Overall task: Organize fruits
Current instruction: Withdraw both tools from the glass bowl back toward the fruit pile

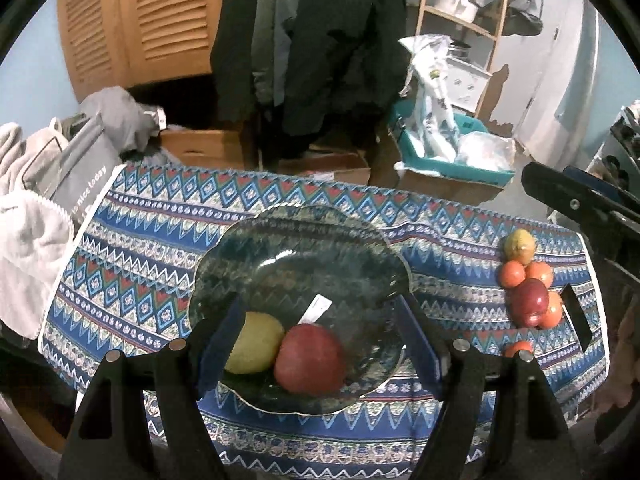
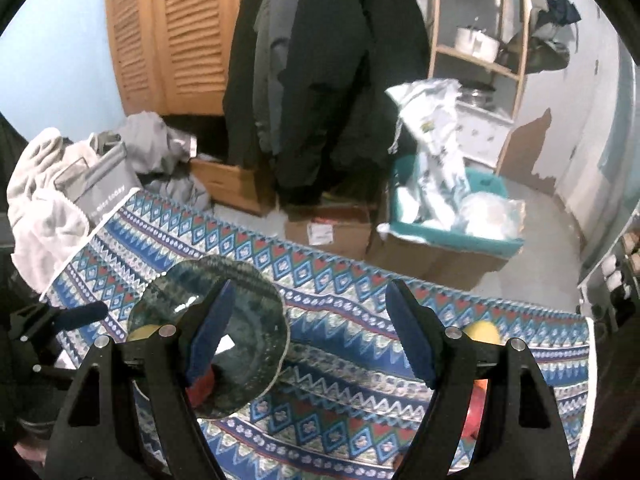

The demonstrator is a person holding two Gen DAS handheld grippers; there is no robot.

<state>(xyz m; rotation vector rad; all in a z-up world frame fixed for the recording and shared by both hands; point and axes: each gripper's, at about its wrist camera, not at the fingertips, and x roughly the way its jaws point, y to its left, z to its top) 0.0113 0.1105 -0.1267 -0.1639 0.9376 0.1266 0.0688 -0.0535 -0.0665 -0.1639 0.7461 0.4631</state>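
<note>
Both grippers hover empty above the patterned cloth (image 1: 152, 240). The left gripper (image 1: 320, 344) has its jaws apart over the glass plate (image 1: 256, 248), nothing between the pads. The right gripper (image 2: 308, 332) likewise stands apart and empty.

The plate holds a yellow fruit (image 1: 256, 344) touching a red apple (image 1: 312, 360) on its near side. The remaining fruit pile (image 1: 530, 280) lies well right of the plate.

Recommended: take the pile's outermost fruit first, pads either side of its widest girth, to avoid rolling neighbours. The fruits are near-round; only the yellow-green fruit (image 1: 519, 245) at the pile's far end looks slightly elongated, its axis unclear.
</note>
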